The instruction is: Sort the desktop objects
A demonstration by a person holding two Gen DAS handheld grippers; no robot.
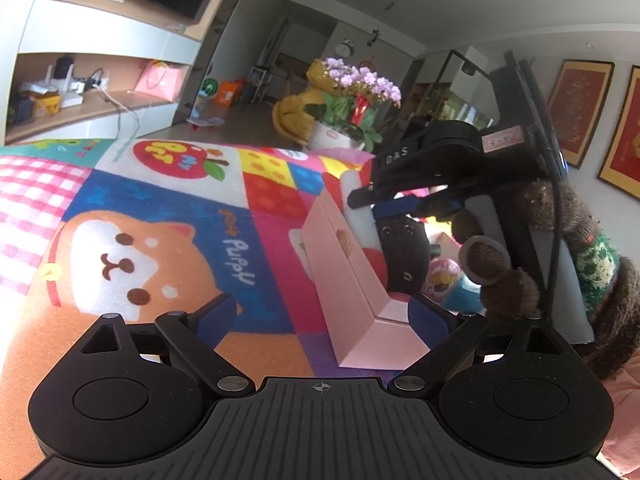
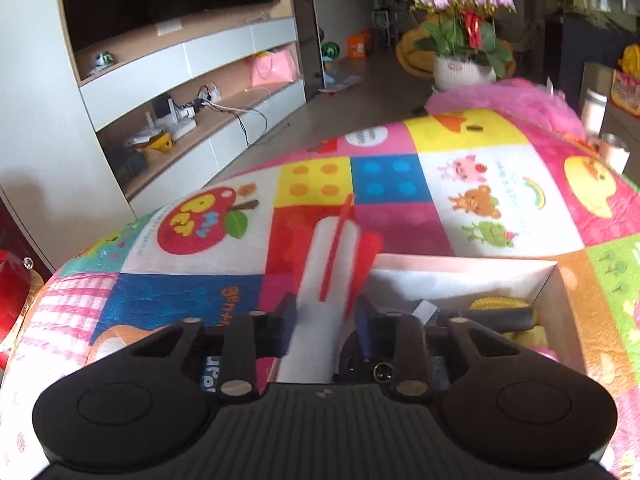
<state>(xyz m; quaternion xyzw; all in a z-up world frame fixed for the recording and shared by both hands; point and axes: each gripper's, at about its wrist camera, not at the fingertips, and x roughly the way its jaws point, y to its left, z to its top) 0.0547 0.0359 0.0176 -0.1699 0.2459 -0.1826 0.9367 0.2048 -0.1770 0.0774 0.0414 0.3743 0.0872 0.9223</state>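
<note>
A pink open box stands on the colourful cartoon blanket. Its near corner sits between the wide-apart fingers of my left gripper, which is open and close to its right finger. Inside the box lie a black object and a round pink toy. My right gripper hovers over the box's far side, shut on a white oblong object with a red stripe. In the right wrist view that white object sticks out forward from the right gripper, left of the box, which holds yellow and black items.
A person's brown knitted sleeve reaches in from the right. A pot of purple orchids stands beyond the blanket's far edge, with a pink fluffy thing and a metal cup at the far right. The blanket stretches left and ahead.
</note>
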